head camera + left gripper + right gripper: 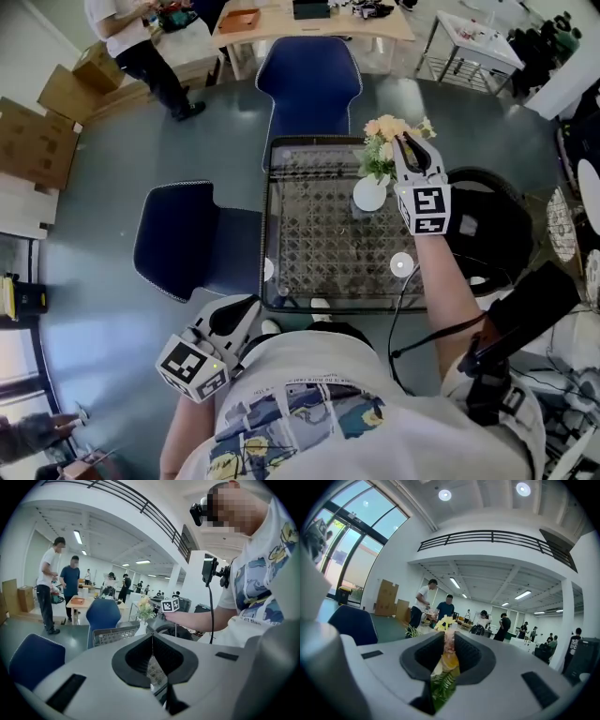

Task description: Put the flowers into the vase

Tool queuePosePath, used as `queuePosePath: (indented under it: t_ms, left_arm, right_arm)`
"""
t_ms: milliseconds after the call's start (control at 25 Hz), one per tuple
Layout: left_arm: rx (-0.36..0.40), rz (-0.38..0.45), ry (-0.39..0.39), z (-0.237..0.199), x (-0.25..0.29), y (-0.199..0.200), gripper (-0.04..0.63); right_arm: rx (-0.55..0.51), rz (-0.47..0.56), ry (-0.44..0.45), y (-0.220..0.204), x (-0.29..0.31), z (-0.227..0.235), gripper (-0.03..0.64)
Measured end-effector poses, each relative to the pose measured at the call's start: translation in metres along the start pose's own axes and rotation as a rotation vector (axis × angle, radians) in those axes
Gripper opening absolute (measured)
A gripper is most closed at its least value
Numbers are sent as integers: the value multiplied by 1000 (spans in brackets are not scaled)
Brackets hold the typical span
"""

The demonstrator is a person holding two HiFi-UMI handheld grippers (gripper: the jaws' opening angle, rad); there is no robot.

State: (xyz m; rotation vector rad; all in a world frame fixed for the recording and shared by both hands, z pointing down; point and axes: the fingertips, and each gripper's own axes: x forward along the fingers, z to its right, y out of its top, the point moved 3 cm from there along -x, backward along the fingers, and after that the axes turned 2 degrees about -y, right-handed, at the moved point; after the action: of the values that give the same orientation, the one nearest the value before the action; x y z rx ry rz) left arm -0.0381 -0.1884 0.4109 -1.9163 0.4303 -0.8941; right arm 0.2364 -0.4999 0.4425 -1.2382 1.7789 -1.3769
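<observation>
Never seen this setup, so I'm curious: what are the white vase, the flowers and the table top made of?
Small round white vase: smooth, faintly glossy, probably ceramic, perhaps plastic.
Pale peach and yellow flowers with green leaves: uniform, stiff-looking, possibly artificial fabric or plastic.
Dark-framed table top: lattice pattern with reflections, likely mesh or wicker under glass.

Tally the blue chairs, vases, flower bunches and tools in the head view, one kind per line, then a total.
Blue chairs: 2
Vase: 1
Flower bunch: 1
Tools, left and right: 2
Total: 6
</observation>
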Motion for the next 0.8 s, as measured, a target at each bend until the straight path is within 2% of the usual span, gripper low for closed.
queuePosePath:
  t_ms: [160,360,680,800]
  left_arm:
    - [-6,-25,5,-2,2,-6,11]
    - [-14,-28,4,-5,1,-6,11]
    - [35,-4,-83,0,-19,-16,11]
    - [70,6,-134,6,-32,-13,11]
  right_arm:
    - [40,-52,39,-34,-3,-20,83]
    - [71,-67,60,-43,-8,-26,144]
    - [44,-88,21,-23,-53,-53,144]
    - [75,-112,7,-9,-83,-72,143]
